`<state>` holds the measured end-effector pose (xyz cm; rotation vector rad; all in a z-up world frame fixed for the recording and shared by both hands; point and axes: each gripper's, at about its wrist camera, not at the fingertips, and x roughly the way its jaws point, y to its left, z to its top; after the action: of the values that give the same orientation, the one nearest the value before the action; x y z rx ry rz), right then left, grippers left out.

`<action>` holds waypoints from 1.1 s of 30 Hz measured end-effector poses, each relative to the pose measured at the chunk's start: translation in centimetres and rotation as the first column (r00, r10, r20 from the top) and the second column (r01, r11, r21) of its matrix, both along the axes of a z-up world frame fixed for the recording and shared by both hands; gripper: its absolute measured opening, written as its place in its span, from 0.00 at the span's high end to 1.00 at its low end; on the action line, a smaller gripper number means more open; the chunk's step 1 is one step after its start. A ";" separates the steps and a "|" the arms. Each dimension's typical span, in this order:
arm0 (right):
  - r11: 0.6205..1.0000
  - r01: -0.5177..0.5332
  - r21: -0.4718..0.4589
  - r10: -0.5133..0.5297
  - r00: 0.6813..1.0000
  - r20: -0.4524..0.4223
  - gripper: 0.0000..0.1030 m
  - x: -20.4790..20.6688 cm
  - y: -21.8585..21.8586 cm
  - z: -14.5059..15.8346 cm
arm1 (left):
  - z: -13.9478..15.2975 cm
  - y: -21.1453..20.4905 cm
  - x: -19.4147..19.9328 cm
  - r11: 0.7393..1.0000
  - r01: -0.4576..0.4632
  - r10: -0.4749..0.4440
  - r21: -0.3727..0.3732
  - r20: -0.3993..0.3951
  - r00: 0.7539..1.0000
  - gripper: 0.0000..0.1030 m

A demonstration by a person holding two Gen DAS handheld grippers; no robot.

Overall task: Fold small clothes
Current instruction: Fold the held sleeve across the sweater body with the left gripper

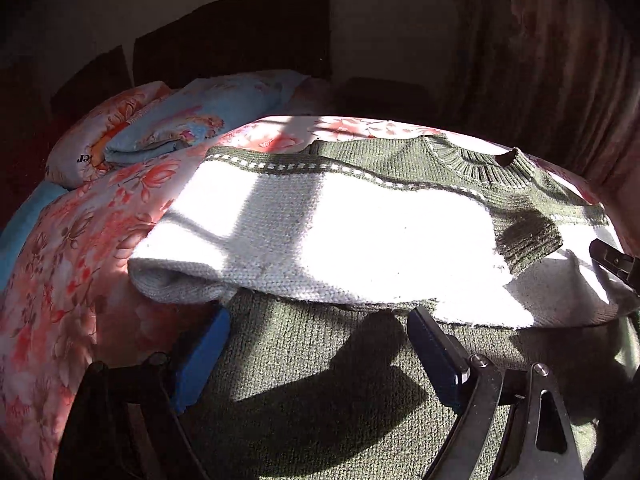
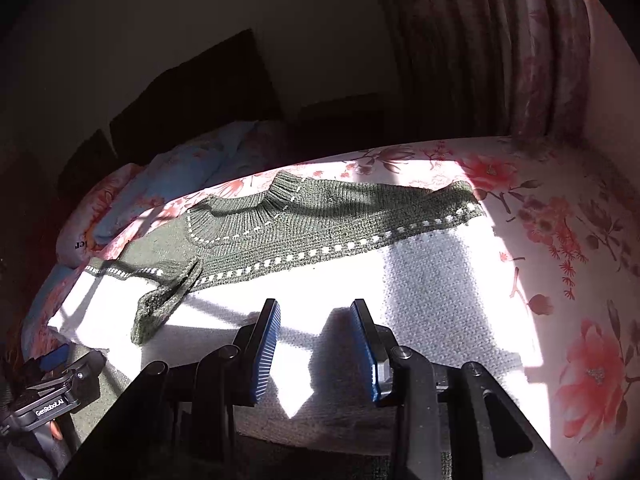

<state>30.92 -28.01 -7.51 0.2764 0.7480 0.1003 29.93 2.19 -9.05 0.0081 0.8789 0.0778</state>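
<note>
The green and white knitted sweater (image 2: pixel 320 248) lies spread across the floral pink bedspread (image 2: pixel 580 280), its ribbed collar toward the bed's far edge; bare bedspread shows past the sweater's right side. The left gripper (image 1: pixel 318 328) stands wide open over the green knit, holding nothing. The right gripper (image 2: pixel 316 344) is partly open above the white knit, gripping nothing. Folded blue and floral pillows (image 1: pixel 168 128) sit at the bed's far left corner.

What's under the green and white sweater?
The sweater lies on a flowery pink bedsheet, which shows all around it. In the left wrist view, a white part is folded over the green part. Anything else underneath is covered.
</note>
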 end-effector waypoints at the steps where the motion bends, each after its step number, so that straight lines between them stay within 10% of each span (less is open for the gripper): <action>1: 1.000 -0.001 0.000 0.001 1.000 0.000 0.64 0.0 0.0 0.0 | -0.1 0.0 0.0 1.000 -0.002 0.002 0.006 -0.006 1.000 0.00; 13: 0.981 -0.176 0.084 0.174 0.984 0.030 0.64 -0.8 2.7 0.8 | -0.5 1.0 0.2 0.997 -0.072 0.072 -0.004 -0.024 0.997 0.00; 24: 0.944 -0.250 0.216 0.273 0.959 -0.081 0.69 3.9 10.3 -0.3 | 1.5 2.6 -2.3 0.988 -0.150 0.155 -0.041 0.156 0.976 0.00; 26: 0.941 -0.237 0.240 0.254 0.966 -0.041 0.90 3.4 9.8 0.2 | 2.3 4.0 -3.5 0.977 -0.186 0.205 -0.105 0.220 0.954 0.00; 29: 0.931 -0.259 0.257 0.234 0.964 0.123 0.90 1.1 8.2 3.4 | 3.1 6.4 -4.6 0.945 -0.266 0.312 -0.188 0.286 0.906 0.00; 33: 0.954 -0.212 0.212 0.163 0.960 0.226 0.90 -1.2 4.2 6.9 | 1.8 10.4 -4.1 0.869 -0.358 0.435 -0.342 0.182 0.882 0.00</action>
<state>29.74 -23.80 -0.62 0.4133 0.5533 0.3954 25.85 12.59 -7.27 -0.4642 0.6156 0.3288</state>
